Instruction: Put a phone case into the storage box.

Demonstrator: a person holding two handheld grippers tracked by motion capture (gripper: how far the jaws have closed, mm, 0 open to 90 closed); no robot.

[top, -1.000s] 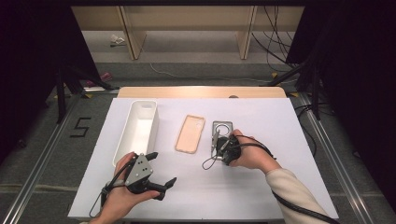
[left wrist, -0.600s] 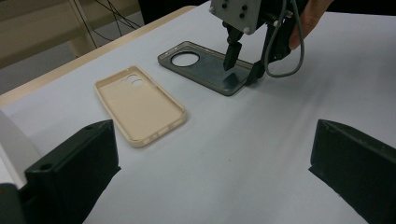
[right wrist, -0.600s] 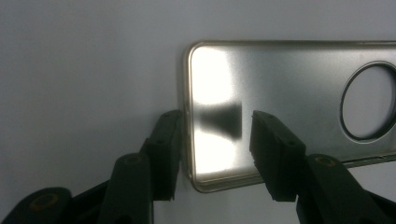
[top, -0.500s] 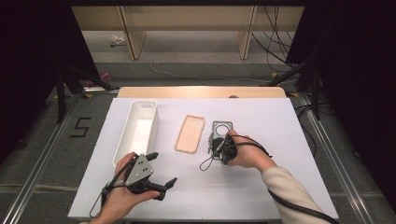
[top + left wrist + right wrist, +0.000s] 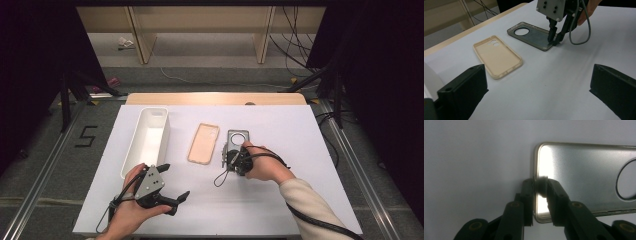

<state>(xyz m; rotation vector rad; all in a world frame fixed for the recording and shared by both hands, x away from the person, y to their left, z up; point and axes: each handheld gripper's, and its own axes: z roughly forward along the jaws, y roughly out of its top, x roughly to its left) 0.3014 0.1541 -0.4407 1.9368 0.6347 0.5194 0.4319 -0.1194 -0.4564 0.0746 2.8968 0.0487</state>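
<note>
Right hand-held gripper [image 5: 539, 185] pinches the grey phone case's [image 5: 237, 140] short-edge rim, likely to lift it off the surface [image 5: 300, 150]; left hand-held gripper [image 5: 175, 187] idles, jaws wide apart.

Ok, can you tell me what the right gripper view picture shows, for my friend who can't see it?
The right tool, with two black jaws, pinches the short bottom edge of a shiny grey see-through phone case with a round camera hole. One jaw is outside the rim, one inside. The case lies flat on a plain white table.
</note>
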